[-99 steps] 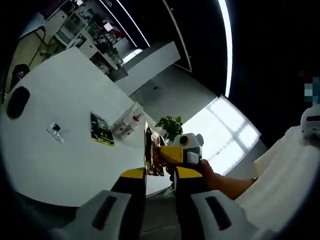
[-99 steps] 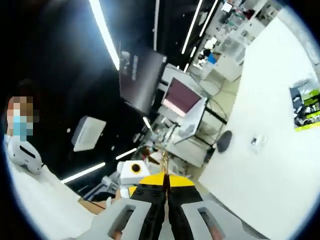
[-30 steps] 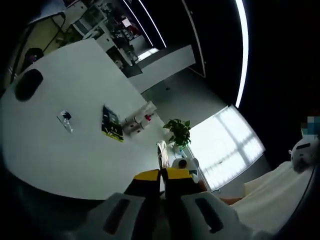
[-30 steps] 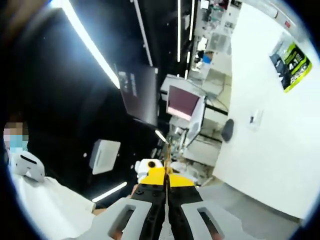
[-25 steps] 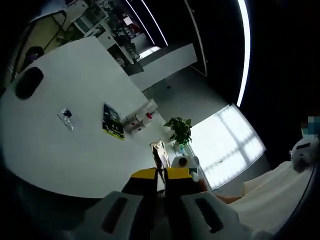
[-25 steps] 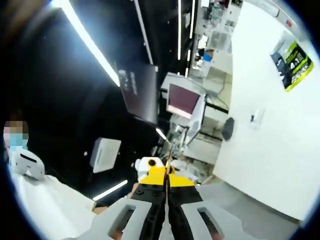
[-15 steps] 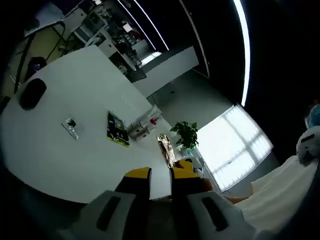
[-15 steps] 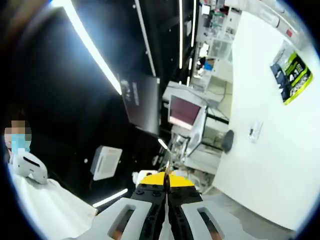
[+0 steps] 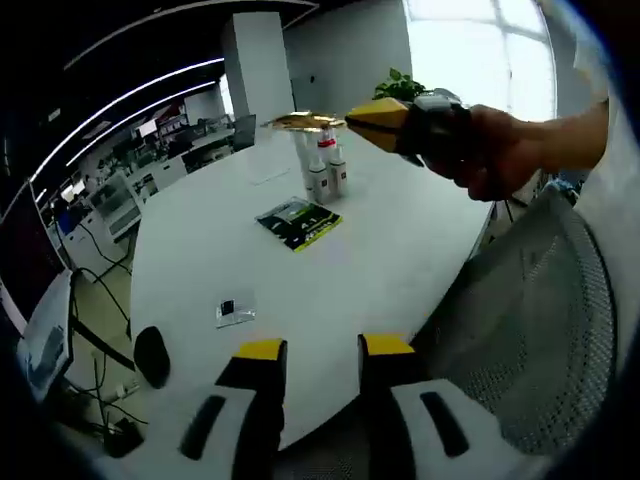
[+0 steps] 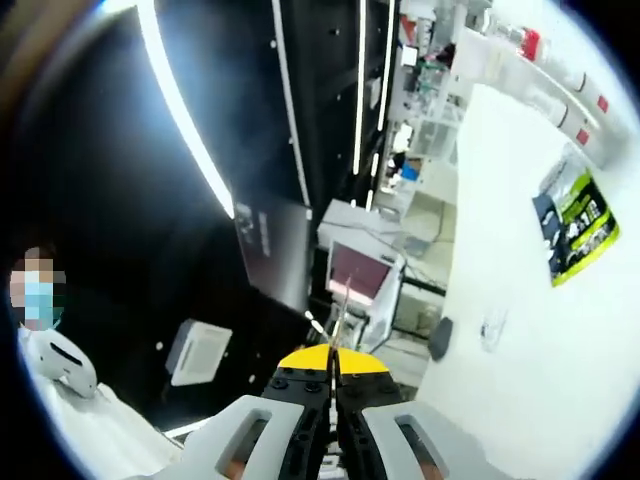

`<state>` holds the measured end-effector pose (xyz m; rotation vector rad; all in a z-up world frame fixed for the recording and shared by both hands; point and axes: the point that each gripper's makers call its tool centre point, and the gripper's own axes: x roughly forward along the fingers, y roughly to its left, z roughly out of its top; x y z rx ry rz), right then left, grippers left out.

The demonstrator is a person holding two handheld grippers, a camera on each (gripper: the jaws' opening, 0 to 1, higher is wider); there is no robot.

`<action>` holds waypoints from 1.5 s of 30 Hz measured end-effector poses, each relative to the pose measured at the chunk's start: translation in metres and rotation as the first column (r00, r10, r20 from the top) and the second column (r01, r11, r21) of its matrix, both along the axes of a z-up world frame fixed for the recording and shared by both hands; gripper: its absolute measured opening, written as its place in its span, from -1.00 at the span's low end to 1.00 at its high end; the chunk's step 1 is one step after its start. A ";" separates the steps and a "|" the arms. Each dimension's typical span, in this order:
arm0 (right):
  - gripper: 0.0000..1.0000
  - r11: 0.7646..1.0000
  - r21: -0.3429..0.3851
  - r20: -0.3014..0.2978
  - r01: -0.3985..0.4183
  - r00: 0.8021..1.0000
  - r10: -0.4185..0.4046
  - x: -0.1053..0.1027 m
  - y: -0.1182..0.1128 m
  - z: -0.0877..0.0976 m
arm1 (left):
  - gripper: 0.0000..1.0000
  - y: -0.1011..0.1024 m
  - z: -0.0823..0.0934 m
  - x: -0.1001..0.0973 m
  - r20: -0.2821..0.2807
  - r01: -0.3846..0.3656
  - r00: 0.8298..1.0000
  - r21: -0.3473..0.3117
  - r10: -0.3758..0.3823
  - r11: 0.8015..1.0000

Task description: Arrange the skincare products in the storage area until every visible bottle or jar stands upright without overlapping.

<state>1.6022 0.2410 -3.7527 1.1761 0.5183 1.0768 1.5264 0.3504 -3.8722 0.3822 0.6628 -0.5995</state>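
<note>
**Bottles far ahead of both tools**

Nearest us, our left gripper [image 9: 318, 350] hangs parted and empty over the table [image 9: 200, 250] edge. Ahead and right, our right gripper [image 9: 375, 112] pinches a gold foil sachet [image 9: 305, 121]; it is the nearer one to the bottles [image 9: 325, 170] standing upright beyond the green packet [image 9: 300, 220].

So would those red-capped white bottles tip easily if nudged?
Probably yes: the white bottles look tall and narrow, standing upright on a smooth table. They stand close together, so pushing one may topple its neighbour. They look rigid enough to grip.
</note>
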 end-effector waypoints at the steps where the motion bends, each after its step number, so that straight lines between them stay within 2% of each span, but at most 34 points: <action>1: -1.00 1.000 -0.003 0.006 0.005 1.000 -0.005 0.005 0.000 0.002 | -0.49 0.002 0.001 0.003 0.028 -0.005 1.000 0.015 0.005 1.000; 3: -1.00 1.000 -0.008 0.019 0.017 1.000 -0.016 0.015 -0.001 0.005 | -0.36 0.006 0.002 0.009 0.084 -0.017 0.996 0.044 0.013 0.999; 6: -1.00 0.999 -0.015 0.018 0.044 0.999 -0.043 0.031 -0.002 0.007 | -0.49 0.013 -0.015 0.004 0.041 -0.004 0.999 0.123 -0.001 0.992; 9: -1.00 0.998 -0.025 0.015 0.062 0.998 -0.061 0.042 0.003 0.010 | -0.58 0.015 -0.027 0.001 -0.003 0.019 1.000 0.151 -0.019 0.988; 12: -1.00 0.997 -0.036 0.013 0.069 0.998 -0.068 0.052 0.009 0.006 | -0.55 0.019 -0.029 0.003 0.003 0.006 1.000 0.163 -0.006 0.987; 15: -1.00 0.996 -0.043 0.000 0.078 0.997 -0.078 0.057 0.017 0.005 | -0.60 0.022 -0.029 0.002 0.001 -0.003 1.000 0.171 0.003 0.985; 18: -1.00 0.994 -0.049 -0.033 0.094 0.995 -0.095 0.070 0.022 -0.005 | -0.62 0.020 -0.030 0.001 0.001 0.008 1.000 0.177 -0.008 0.984; 21: -1.00 0.992 -0.060 -0.056 0.107 0.992 -0.111 0.085 0.025 -0.018 | -0.60 0.015 -0.032 -0.002 -0.001 0.049 0.999 0.187 -0.050 0.981; 24: -1.00 0.991 -0.075 -0.069 0.115 0.990 -0.120 0.097 0.030 -0.030 | -0.63 0.017 -0.035 -0.004 -0.018 0.052 0.999 0.201 -0.050 0.978; 30: -1.00 0.982 -0.113 -0.125 0.150 0.979 -0.164 0.103 0.040 -0.050 | -0.64 0.021 -0.032 -0.003 -0.012 0.035 0.999 0.199 -0.034 0.979; 38: -1.00 0.965 -0.177 -0.151 0.192 0.964 -0.220 0.124 0.026 -0.075 | -0.68 0.018 -0.031 -0.005 -0.018 0.046 0.999 0.196 -0.044 0.979; 45: -1.00 0.951 -0.233 -0.186 0.204 0.950 -0.249 0.142 0.024 -0.103 | -0.70 0.019 -0.034 -0.005 -0.027 0.047 0.999 0.202 -0.042 0.978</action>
